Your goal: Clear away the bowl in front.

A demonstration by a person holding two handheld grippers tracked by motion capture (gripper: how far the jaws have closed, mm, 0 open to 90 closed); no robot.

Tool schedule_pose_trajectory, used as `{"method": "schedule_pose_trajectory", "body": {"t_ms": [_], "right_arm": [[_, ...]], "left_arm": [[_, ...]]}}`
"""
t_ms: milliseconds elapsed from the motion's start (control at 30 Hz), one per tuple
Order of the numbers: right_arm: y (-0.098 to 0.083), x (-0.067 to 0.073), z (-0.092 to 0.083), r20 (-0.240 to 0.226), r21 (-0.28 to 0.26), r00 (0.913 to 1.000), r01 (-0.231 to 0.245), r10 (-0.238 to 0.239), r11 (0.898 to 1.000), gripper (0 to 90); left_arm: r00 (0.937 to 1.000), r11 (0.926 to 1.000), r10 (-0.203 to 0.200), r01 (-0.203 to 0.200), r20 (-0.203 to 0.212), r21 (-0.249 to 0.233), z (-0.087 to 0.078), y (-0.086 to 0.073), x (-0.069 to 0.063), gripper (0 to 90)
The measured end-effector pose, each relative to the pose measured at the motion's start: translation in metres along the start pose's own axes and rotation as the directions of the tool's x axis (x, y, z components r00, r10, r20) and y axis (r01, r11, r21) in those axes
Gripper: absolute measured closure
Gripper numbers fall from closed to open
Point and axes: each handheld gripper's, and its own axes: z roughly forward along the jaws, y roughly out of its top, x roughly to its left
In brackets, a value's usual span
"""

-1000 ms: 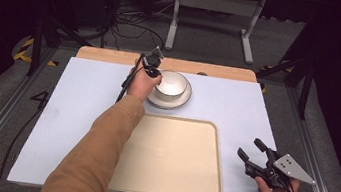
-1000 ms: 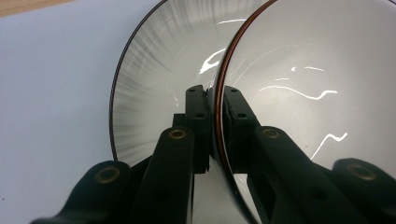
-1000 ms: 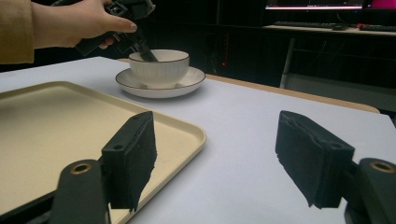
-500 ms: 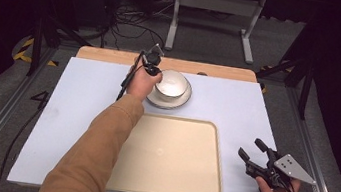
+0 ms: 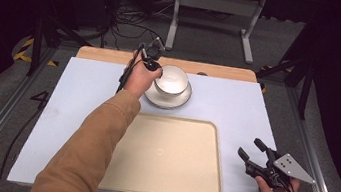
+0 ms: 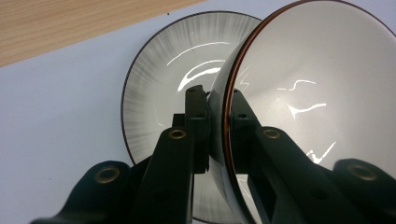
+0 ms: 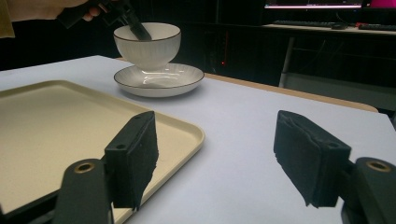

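A white bowl (image 5: 173, 79) with a thin brown rim stands in a grey ribbed plate (image 5: 167, 100) at the far middle of the pale blue table. My left gripper (image 5: 156, 71) is shut on the bowl's near-left rim, one jaw inside and one outside. In the left gripper view the bowl (image 6: 308, 93) looks tilted over the plate (image 6: 159, 84), pinched by my left gripper (image 6: 217, 100). My right gripper (image 5: 248, 146) is open and holds nothing, low over the table right of the tray. Its view shows the bowl (image 7: 149, 46) and plate (image 7: 161, 81) far ahead of my right gripper (image 7: 215, 140).
A large cream tray (image 5: 197, 180) lies bare at the near middle of the table, its corner (image 7: 187, 135) just left of the right gripper's jaws. A wooden strip (image 5: 222, 71) runs along the far edge. Table legs and cables lie on the floor beyond.
Hardly anything differs. The left gripper stays clamped on the bowl's rim, and the right gripper has shifted only slightly beside the tray.
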Motion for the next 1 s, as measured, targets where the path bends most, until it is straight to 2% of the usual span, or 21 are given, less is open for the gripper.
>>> {"method": "schedule_pose_trajectory", "body": {"t_ms": [267,533,800,1000], "right_arm": [[0.0,0.0,0.001,-0.005,0.001,1.0,0.004,-0.004,1.0,31.2],[0.0,-0.001,0.002,-0.005,0.003,1.0,0.003,-0.003,1.0,31.2],[-0.001,-0.001,0.002,-0.007,0.006,1.0,0.002,-0.002,1.0,31.3],[0.0,-0.001,0.001,-0.005,0.009,1.0,0.006,-0.006,1.0,31.3]], "left_arm": [[1.0,1.0,0.002,-0.002,0.009,0.0,-0.017,0.0,0.001,83.0],[0.9993,0.9994,0.034,-0.034,0.017,0.003,-0.029,-0.003,-0.003,82.9],[0.9952,0.996,0.09,-0.09,0.04,-0.002,-0.045,-0.01,-0.012,82.8],[0.9894,0.9909,0.133,-0.134,0.058,0.008,-0.056,-0.018,-0.017,82.8]]}}
